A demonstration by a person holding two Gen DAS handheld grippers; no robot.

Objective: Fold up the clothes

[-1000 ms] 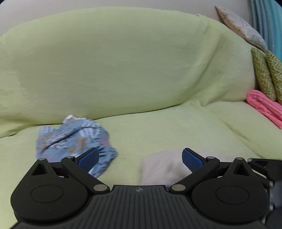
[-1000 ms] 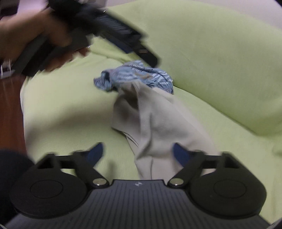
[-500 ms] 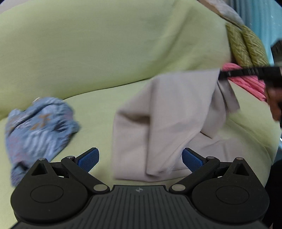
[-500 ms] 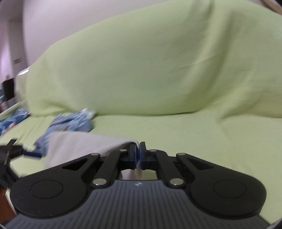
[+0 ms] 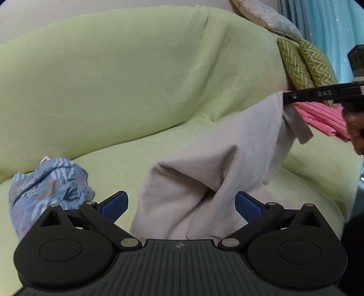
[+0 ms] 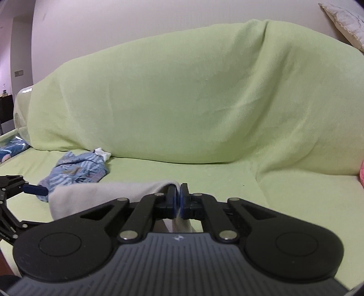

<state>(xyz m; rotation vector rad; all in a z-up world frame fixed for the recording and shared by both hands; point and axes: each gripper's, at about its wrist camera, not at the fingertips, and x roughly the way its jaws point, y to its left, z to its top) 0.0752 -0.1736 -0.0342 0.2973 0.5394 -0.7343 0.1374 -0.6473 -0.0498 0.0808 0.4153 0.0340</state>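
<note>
A beige garment (image 5: 218, 164) hangs stretched up to the right over the green-covered sofa seat (image 5: 127, 157). My right gripper (image 6: 178, 195) is shut on its upper edge; the beige cloth (image 6: 100, 195) trails left from the pinched jaws. In the left wrist view the right gripper (image 5: 287, 98) comes in from the right, clamped on the garment's top corner. My left gripper (image 5: 182, 202) is open, its blue pads (image 5: 115, 203) on either side of the garment's lower folds without pressing them. A crumpled blue patterned garment (image 5: 49, 191) lies to the left on the seat (image 6: 75, 170).
Folded pink cloth (image 5: 318, 116) and two green zigzag cushions (image 5: 307, 63) sit at the sofa's right end, with a grey cushion (image 5: 268, 20) above. A person's hand (image 5: 355, 127) holds the right gripper. Bare green seat (image 6: 284, 193) stretches to the right.
My right gripper shut on the beige garment and lifted its edge up and to the right. The left gripper moved over the garment's lower part, staying open.
</note>
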